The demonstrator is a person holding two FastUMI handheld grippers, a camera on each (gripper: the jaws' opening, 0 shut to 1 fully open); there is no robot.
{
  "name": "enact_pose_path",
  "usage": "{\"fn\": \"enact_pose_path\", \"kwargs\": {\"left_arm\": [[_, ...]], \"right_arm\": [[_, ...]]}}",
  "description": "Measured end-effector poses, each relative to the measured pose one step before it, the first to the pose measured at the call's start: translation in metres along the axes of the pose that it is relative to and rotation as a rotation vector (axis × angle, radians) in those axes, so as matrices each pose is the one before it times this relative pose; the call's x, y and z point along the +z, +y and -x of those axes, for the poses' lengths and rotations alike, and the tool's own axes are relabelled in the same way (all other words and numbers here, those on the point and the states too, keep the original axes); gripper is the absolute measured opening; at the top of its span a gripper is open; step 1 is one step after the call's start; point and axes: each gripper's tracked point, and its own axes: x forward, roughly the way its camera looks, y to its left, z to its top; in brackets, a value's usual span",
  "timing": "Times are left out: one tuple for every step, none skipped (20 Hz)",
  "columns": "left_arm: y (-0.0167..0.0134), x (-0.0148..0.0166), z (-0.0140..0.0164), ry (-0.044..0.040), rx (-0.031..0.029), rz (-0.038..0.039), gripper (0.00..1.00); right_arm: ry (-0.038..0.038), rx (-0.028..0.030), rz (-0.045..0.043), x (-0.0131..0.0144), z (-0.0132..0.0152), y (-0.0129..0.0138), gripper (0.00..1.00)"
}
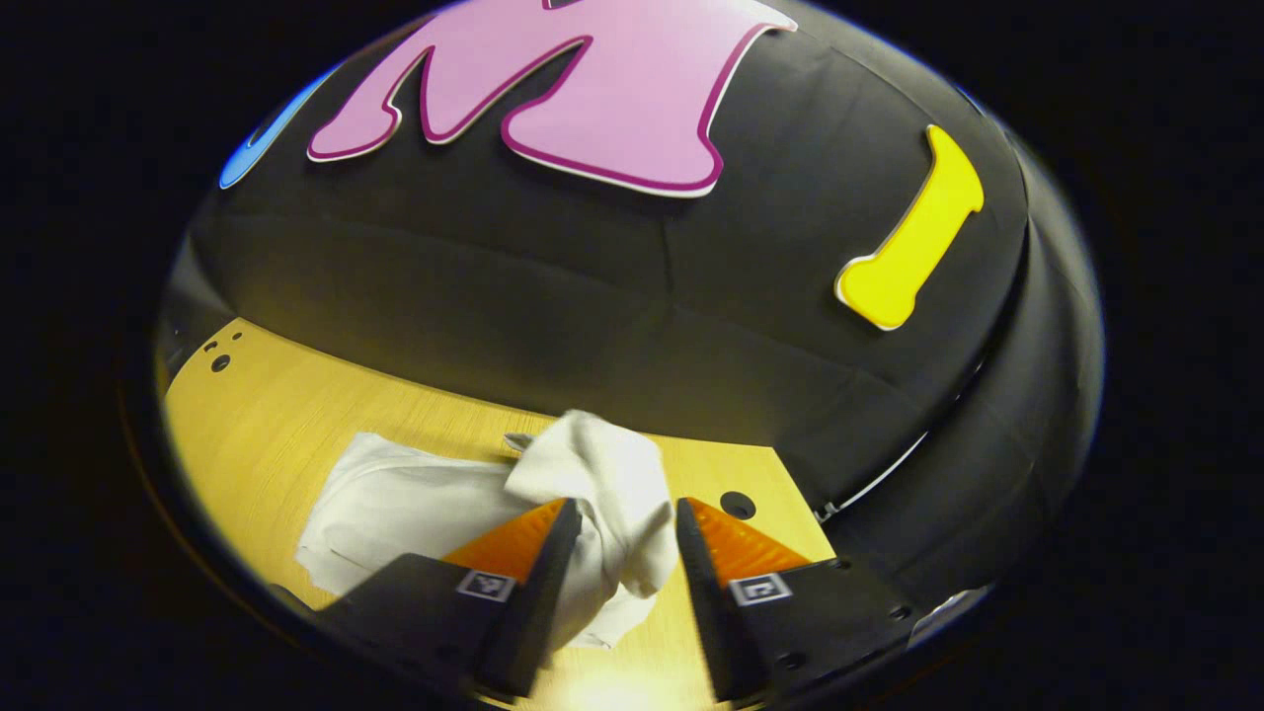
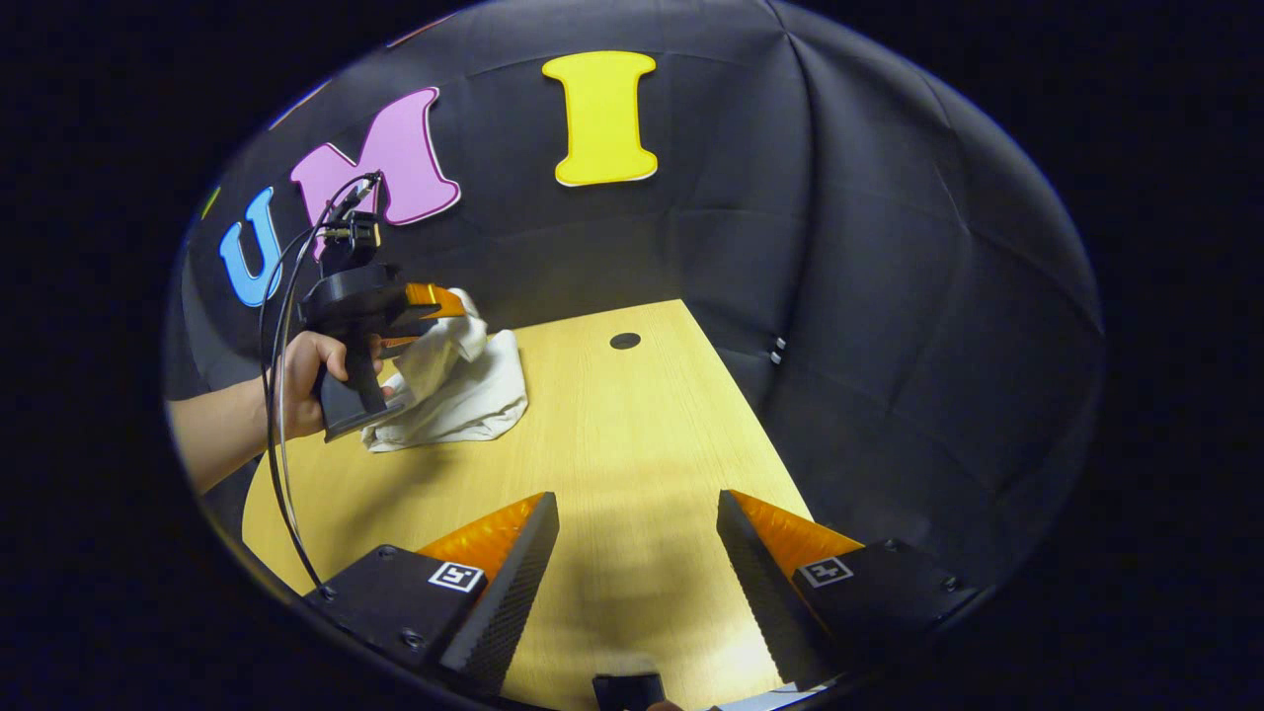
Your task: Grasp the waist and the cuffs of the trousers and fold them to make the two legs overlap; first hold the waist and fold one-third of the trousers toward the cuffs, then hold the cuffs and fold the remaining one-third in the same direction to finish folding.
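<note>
Trousers bunch between our left gripper fingers, which look clamped on the lifted cloth above the table. In the right gripper view, our right gripper stands apart, trousers far off left ahead.

Trousers on table's left part

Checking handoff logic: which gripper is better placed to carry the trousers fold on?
Left. The left gripper has a bunched part of the trousers between its fingers, though contact is unclear. The right gripper is open over bare table, apart from them.
</note>
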Motion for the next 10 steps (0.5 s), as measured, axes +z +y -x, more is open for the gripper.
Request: {"fn": "enact_pose_path", "kwargs": {"left_arm": [[0.00102,0.00362,0.00392,-0.01598,-0.01422,0.00563,0.75],[0.00245,0.00588,0.00912,-0.02154,-0.00899,0.00455,0.93],[0.00394,0.00795,0.01117,-0.02466,-0.00208,0.00223,0.94],[0.00609,0.00811,0.01079,-0.02434,0.00685,0.00150,0.95],[0.00841,0.00785,0.01382,-0.02238,0.01193,0.00295,0.89],[0.01019,0.00880,0.01494,-0.01634,0.01684,0.00497,0.95],[0.01164,0.00647,0.01654,-0.01565,0.01971,0.00290,0.95],[0.01215,0.00782,0.01801,-0.01568,0.02199,-0.00014,0.95],[0.01060,0.00723,0.01811,-0.02084,0.01757,-0.00090,0.95],[0.00979,0.00826,0.02090,-0.01976,0.00743,-0.00476,0.95]], "right_arm": [[-0.00366,0.00342,0.00862,-0.00005,0.00093,0.00420,0.99],[-0.00504,0.00573,0.00889,0.00051,0.00155,0.00410,0.99],[-0.00538,0.01003,0.00544,0.00033,0.00182,0.00478,0.99],[-0.00585,0.00796,0.00116,0.00165,0.00271,0.00521,0.99],[-0.00613,0.00521,-0.00099,0.00092,0.00400,0.00447,0.99],[-0.00521,0.00610,-0.00052,0.00092,0.00327,0.00441,0.99],[-0.00795,0.00538,0.00098,0.00151,0.00310,0.00430,0.99],[-0.01195,0.00256,0.00477,0.00323,0.00336,0.00393,0.99],[-0.01500,0.00029,0.00925,0.00444,0.00457,0.00428,0.99],[-0.01365,-0.00105,0.01057,0.00424,0.00483,0.00352,0.99]]}}
